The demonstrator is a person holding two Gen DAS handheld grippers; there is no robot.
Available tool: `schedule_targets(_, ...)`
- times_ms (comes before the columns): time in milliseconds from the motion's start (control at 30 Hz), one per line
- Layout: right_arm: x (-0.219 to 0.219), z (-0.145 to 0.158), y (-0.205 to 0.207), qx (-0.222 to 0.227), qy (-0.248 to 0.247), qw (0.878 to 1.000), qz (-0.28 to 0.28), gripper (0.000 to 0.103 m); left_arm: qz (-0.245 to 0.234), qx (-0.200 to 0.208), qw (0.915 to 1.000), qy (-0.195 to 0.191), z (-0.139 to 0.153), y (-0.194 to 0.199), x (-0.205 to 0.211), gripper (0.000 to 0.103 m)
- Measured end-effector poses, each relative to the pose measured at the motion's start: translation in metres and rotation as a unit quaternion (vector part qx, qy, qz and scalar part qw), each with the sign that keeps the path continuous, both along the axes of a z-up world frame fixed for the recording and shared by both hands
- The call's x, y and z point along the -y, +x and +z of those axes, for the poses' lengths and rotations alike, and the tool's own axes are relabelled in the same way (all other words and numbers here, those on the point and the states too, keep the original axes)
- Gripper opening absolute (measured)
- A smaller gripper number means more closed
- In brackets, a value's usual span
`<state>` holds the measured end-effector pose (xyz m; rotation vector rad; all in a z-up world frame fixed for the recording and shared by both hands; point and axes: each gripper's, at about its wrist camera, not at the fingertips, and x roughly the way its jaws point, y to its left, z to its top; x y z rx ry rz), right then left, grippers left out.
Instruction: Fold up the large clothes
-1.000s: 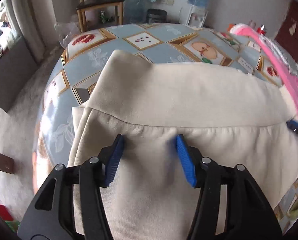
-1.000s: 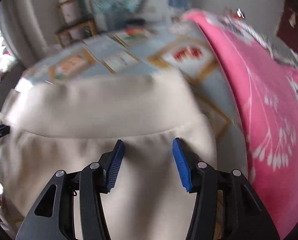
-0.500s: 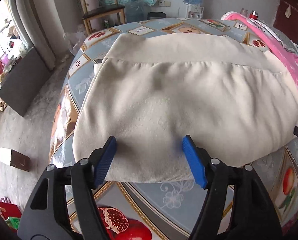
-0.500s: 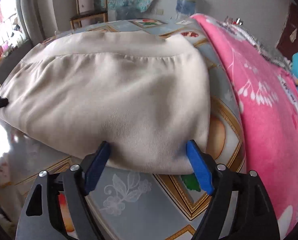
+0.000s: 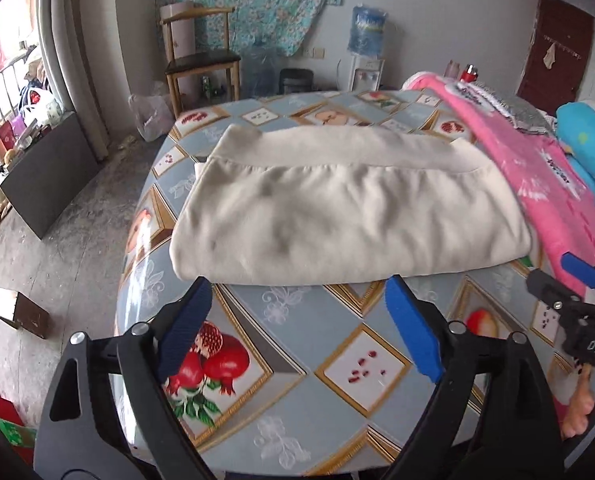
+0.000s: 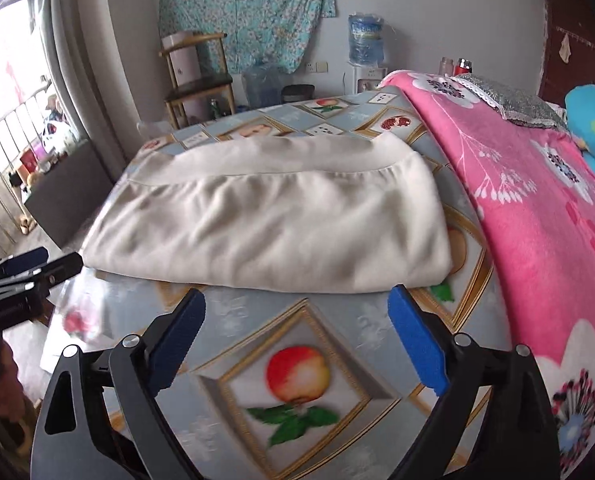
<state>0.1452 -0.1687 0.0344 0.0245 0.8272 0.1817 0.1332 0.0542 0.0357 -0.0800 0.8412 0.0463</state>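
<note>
A cream sweatshirt (image 5: pixel 349 208) lies folded into a flat rectangle on the fruit-patterned table (image 5: pixel 297 360), its ribbed hem band on the far side. It also shows in the right wrist view (image 6: pixel 273 216). My left gripper (image 5: pixel 297 320) is open and empty, held just short of the garment's near edge. My right gripper (image 6: pixel 297 328) is open and empty, also just short of the near edge. Each gripper shows at the edge of the other's view: the right one (image 5: pixel 581 280), the left one (image 6: pixel 21 268).
A pink floral blanket (image 6: pixel 537 208) covers the table's right side, touching the sweatshirt's right end. A blue pillow (image 5: pixel 589 148) lies beyond it. A wooden chair (image 5: pixel 201 56) and a water dispenser (image 5: pixel 367 44) stand behind the table. A dark cabinet (image 5: pixel 45 176) stands on the floor at left.
Both grippers have pulled back toward me off the sweatshirt, from over its top to short of its near edge. The garment lies still and folded.
</note>
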Motion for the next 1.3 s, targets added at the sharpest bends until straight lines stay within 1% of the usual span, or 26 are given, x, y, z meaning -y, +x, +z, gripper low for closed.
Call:
schedule_targets(33, -0.003, 0.002, -0.004, 0.003, -0.003, 1.000, -0.006, 0.093, -0.001, 0.007, 1.0000, -0.001, 0.005, -0.008, 0.002, 0.090)
schedule_targets(100, -0.009, 0.009, -0.011, 0.013, -0.016, 1.000, -0.020, 0.094, -0.002, 0.019, 0.9998, -0.001, 0.014, -0.020, 0.005, 0.091)
schedule_targets(167, -0.012, 0.017, -0.017, 0.030, -0.030, 0.999, -0.030, 0.096, 0.003, 0.032, 0.9993, 0.020, 0.020, -0.029, 0.008, 0.095)
schedule_targets(267, -0.016, 0.028, -0.026, 0.053, -0.045, 0.997, -0.045, 0.097, 0.015, 0.041, 0.9977, 0.052, 0.026, -0.039, 0.011, 0.095)
schedule_targets(333, -0.018, 0.035, -0.030, 0.066, -0.057, 0.995, -0.053, 0.097, 0.023, 0.048, 0.9964, 0.066, 0.029, -0.043, 0.012, 0.095)
schedule_targets(467, -0.026, 0.045, -0.038, 0.086, -0.081, 0.991, -0.057, 0.097, 0.034, 0.049, 0.9943, 0.088, 0.034, -0.047, 0.016, 0.095)
schedule_targets(533, -0.030, 0.046, -0.039, 0.087, -0.094, 0.990, -0.057, 0.097, 0.030, 0.048, 0.9935, 0.099, 0.035, -0.047, 0.020, 0.095)
schedule_targets(600, -0.032, 0.044, -0.039, 0.080, -0.094, 0.991, -0.050, 0.097, 0.025, 0.044, 0.9935, 0.101, 0.033, -0.047, 0.023, 0.095)
schedule_targets(667, -0.033, 0.042, -0.038, 0.069, -0.090, 0.992, -0.046, 0.097, 0.033, 0.036, 0.9947, 0.091, 0.029, -0.045, 0.023, 0.095)
schedule_targets(733, -0.033, 0.039, -0.037, 0.060, -0.086, 0.994, -0.043, 0.097, 0.034, 0.013, 0.9972, 0.066, 0.022, -0.040, 0.022, 0.095)
schedule_targets(767, -0.034, 0.036, -0.037, 0.054, -0.085, 0.994, -0.042, 0.097, 0.037, 0.006, 0.9976, 0.059, 0.017, -0.039, 0.021, 0.095)
schedule_targets(933, -0.035, 0.017, -0.031, 0.010, -0.088, 0.995, -0.036, 0.097, 0.037, -0.024, 0.9983, 0.038, 0.001, -0.029, 0.018, 0.095)
schedule_targets(1067, -0.031, 0.005, -0.026, -0.018, -0.081, 0.996, -0.037, 0.097, 0.028, -0.035, 0.9989, 0.015, -0.005, -0.024, 0.017, 0.095)
schedule_targets(1300, -0.024, -0.002, -0.017, -0.041, -0.080, 0.995, -0.046, 0.097, 0.014, -0.050, 0.9985, -0.018, -0.011, -0.013, 0.018, 0.095)
